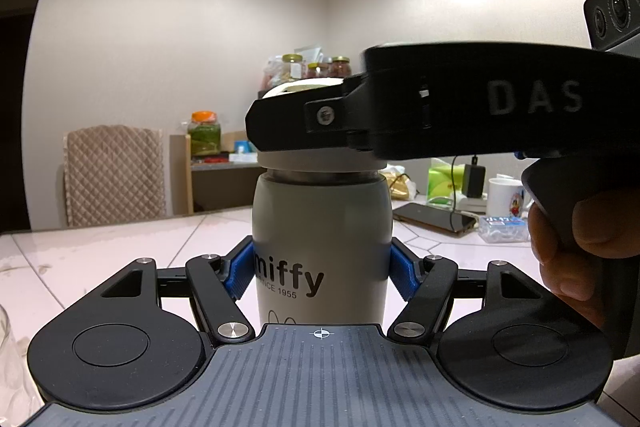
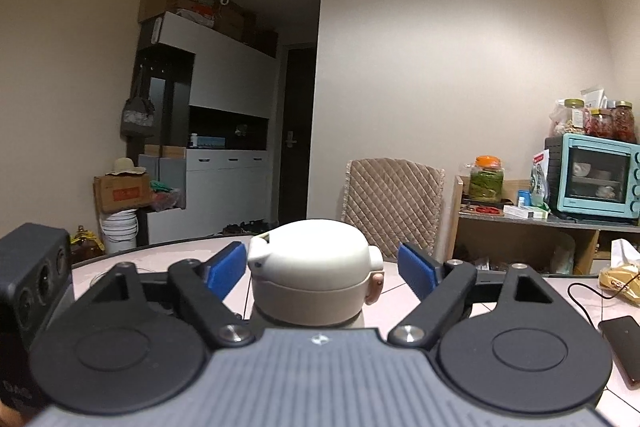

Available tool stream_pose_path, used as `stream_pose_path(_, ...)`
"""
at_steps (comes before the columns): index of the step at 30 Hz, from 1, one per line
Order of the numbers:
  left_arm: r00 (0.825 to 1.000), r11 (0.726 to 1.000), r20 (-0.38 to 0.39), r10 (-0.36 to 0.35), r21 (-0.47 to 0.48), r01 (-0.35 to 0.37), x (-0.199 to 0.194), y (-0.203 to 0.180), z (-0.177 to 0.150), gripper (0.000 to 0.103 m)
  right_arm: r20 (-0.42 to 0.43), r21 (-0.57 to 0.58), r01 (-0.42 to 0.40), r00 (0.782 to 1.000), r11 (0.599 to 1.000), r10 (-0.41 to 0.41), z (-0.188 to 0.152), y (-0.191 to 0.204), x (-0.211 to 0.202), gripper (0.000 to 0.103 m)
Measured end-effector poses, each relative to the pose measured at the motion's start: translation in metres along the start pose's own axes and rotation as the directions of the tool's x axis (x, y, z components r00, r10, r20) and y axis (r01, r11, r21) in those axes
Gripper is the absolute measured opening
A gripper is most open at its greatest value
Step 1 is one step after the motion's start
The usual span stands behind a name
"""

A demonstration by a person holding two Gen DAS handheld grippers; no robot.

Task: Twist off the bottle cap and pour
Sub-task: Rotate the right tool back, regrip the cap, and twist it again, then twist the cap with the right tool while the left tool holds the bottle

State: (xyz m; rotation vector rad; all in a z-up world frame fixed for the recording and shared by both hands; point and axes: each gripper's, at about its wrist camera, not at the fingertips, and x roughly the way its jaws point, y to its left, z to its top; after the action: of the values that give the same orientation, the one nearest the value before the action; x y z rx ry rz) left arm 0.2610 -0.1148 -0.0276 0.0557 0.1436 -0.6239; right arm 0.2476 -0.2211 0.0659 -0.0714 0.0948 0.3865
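Currently the bottle (image 1: 320, 243) stands upright on the table (image 1: 100, 247), left gripper (image 1: 322, 277) clamped on its lower body. Right gripper (image 2: 322, 269) straddles the cap (image 2: 316, 259), pads (image 2: 226, 267) apart from it. Smooth, rigid shell, probably slippery; grip cap's sides.

— Any readable text?
— On the grey bottle (image 1: 320, 247), at 6 o'clock of the left wrist view: "miffy" in bold dark letters, first letter partly hidden by a blue pad; beneath it, smaller, "…INCE 1955".
— Anything else?
— At 3 o'clock, raised letters "DAS" on the black body of the right gripper (image 1: 480, 103), cut off at the edge.
— And on the mug (image 1: 506, 195) or the blue packet (image 1: 502, 227)?
— Printing visible, too small to read.
— Right wrist view?
— Red print on a cardboard box (image 2: 124, 193) at 9 o'clock, illegible.
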Motion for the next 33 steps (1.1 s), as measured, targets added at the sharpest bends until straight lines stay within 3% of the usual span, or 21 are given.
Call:
stream_pose_path(12,1.000,1.000,-0.001,-0.002,0.000,0.002,0.001,0.003,-0.002,0.072,-0.011,-0.014,0.005,1.000,1.000,-0.005,-0.003,0.007,0.002,0.074)
stream_pose_path(20,1.000,1.000,-0.001,-0.004,-0.002,0.004,0.001,0.003,0.006,0.072,-0.017,-0.024,-0.108,0.994,0.994,0.107,-0.003,-0.009,0.002,0.073)
stream_pose_path(26,1.000,1.000,-0.002,-0.003,-0.002,0.003,0.000,0.003,0.006,0.072,-0.034,-0.039,-0.253,0.967,0.967,0.252,0.003,-0.031,0.006,0.073)
stream_pose_path(33,1.000,1.000,-0.001,-0.001,-0.007,0.001,0.001,0.008,0.002,0.072,-0.054,-0.069,-0.441,0.897,0.895,0.438,0.010,-0.057,0.018,0.072)
